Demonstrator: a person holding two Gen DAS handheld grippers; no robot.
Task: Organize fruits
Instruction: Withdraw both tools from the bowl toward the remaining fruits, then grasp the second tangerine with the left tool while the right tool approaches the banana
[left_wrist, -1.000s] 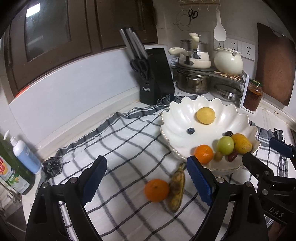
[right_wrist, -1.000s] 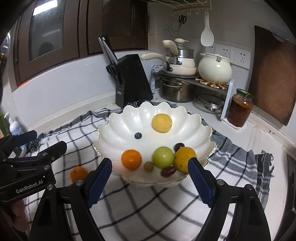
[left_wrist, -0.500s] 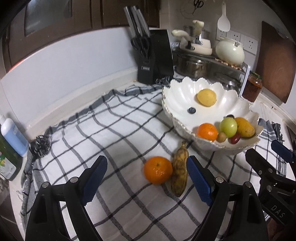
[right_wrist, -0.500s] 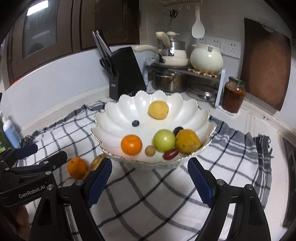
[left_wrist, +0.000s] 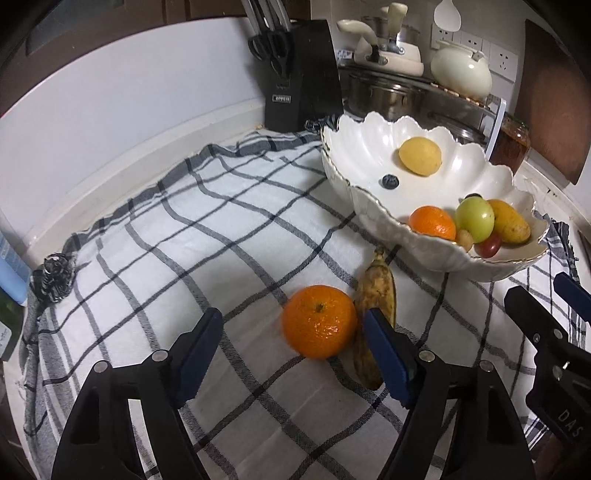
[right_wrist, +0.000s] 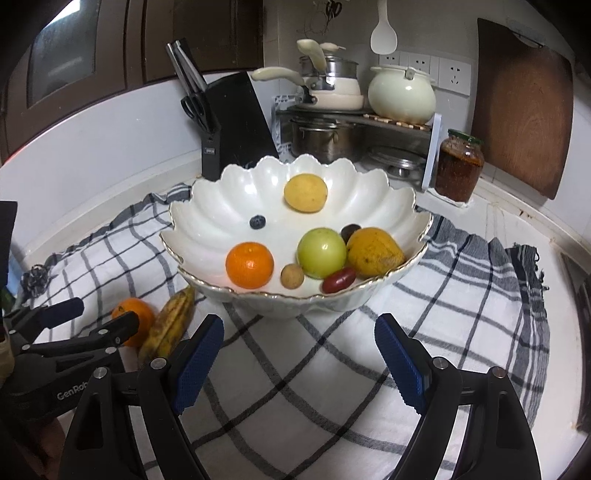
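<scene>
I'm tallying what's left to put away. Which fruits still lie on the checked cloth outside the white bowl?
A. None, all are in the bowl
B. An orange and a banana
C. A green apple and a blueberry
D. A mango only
B: the orange and the browned banana lie side by side on the cloth, in front of the bowl.

Left gripper (left_wrist: 293, 343) fingers spread wide, low; right gripper (right_wrist: 299, 350) likewise, beside it.
</scene>
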